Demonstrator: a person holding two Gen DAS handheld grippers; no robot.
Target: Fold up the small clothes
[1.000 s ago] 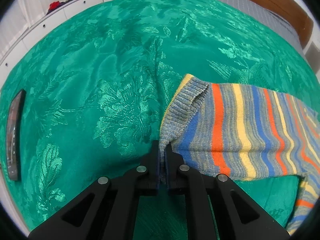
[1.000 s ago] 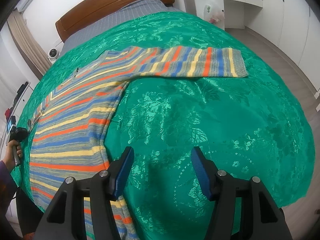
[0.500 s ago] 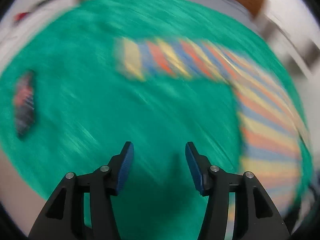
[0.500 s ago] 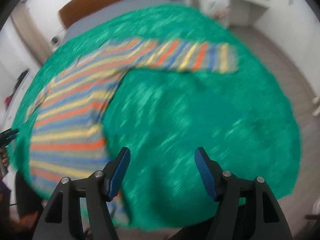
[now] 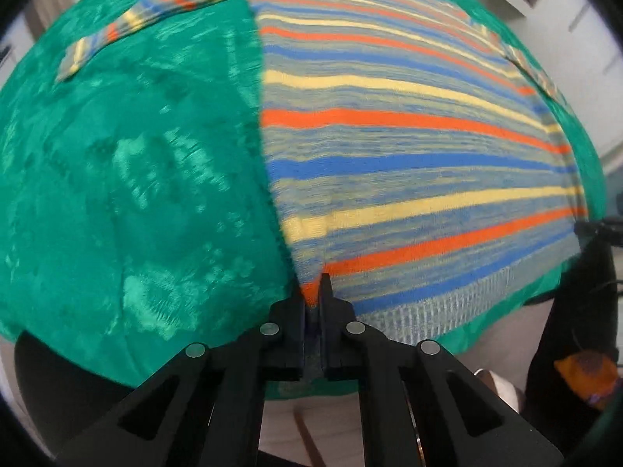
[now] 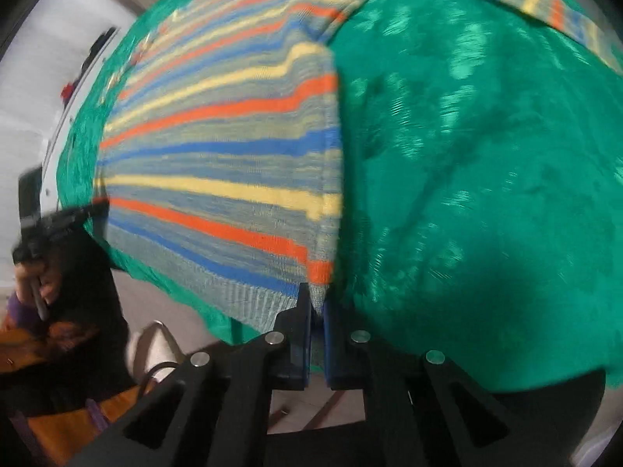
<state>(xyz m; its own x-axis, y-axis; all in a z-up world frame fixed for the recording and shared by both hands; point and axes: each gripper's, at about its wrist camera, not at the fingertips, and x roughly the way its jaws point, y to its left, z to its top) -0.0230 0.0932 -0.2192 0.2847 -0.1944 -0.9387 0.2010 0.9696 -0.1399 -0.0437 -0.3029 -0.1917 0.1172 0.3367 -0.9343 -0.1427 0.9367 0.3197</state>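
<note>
Nearest, the left tool [image 5: 311,303] is pinching the near left hem corner of the striped sweater [image 5: 409,148], its jaws having just closed on the knit; the right tool [image 6: 317,305] is likewise clamping the near right corner. The sweater is lying flat on the green bedspread [image 5: 136,179], stretching lengthwise away from both tools, sleeves spreading at the far end.

Striped sweater [image 5: 409,148]: orange, blue, yellow and grey bands. Spread flat on green bedspread [image 5: 136,175], sleeves out sideways, ribbed hem at the near edge, both hem corners pinched.
</note>
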